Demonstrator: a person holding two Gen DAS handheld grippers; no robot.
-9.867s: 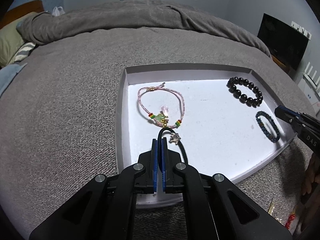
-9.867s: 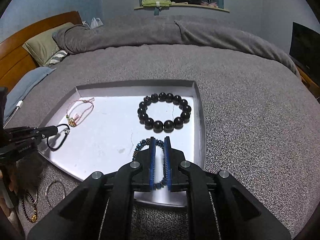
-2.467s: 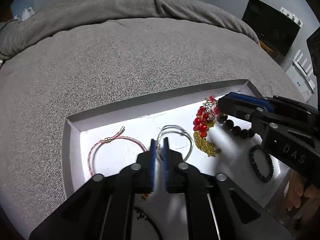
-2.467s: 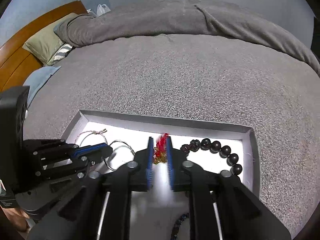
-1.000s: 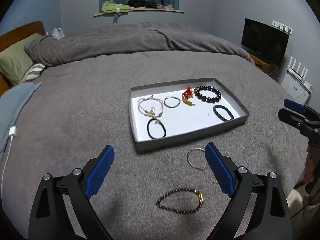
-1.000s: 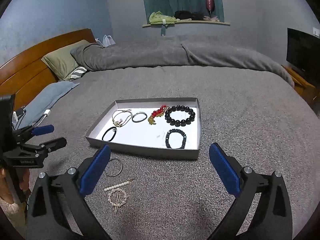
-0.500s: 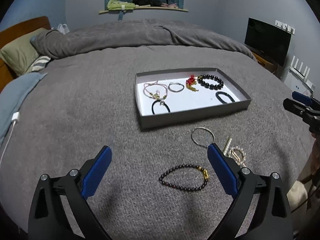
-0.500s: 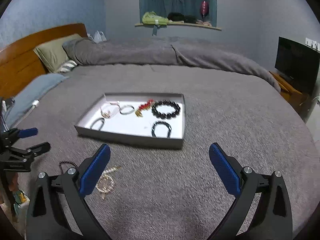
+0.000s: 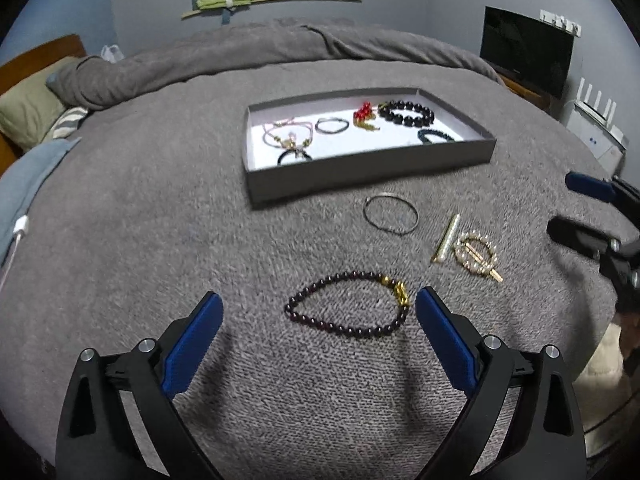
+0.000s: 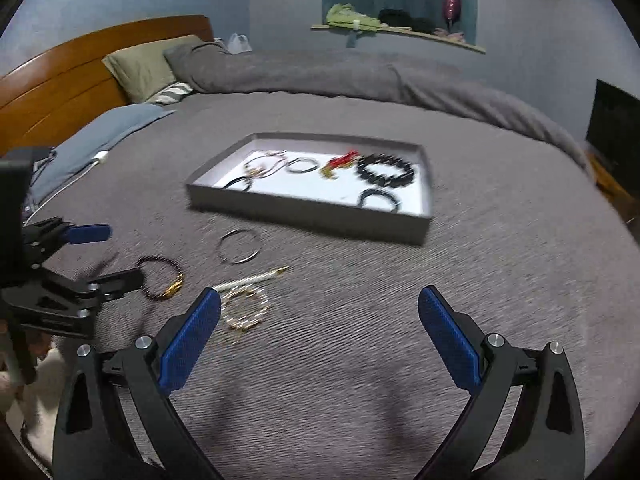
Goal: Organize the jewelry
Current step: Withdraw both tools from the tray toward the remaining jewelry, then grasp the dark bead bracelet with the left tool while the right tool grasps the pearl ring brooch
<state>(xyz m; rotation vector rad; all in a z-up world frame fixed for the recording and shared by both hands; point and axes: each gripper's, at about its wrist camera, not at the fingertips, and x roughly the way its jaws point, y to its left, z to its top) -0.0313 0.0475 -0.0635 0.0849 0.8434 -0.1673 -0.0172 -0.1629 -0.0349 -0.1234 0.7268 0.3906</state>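
Both grippers pulled back from tray, jaws now spread wide, empty; left gripper straddles dark bead bracelet; right gripper beside pearl clip – likely next pickups

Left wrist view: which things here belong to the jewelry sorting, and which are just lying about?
Job: grey cardboard tray with bracelets inside; loose thin silver bangle; dark beaded bracelet with gold clasp; pearl bar clip; round pearl hair clip; open left tongs; open right tongs.

Lying about: green pillow; black television; white router.
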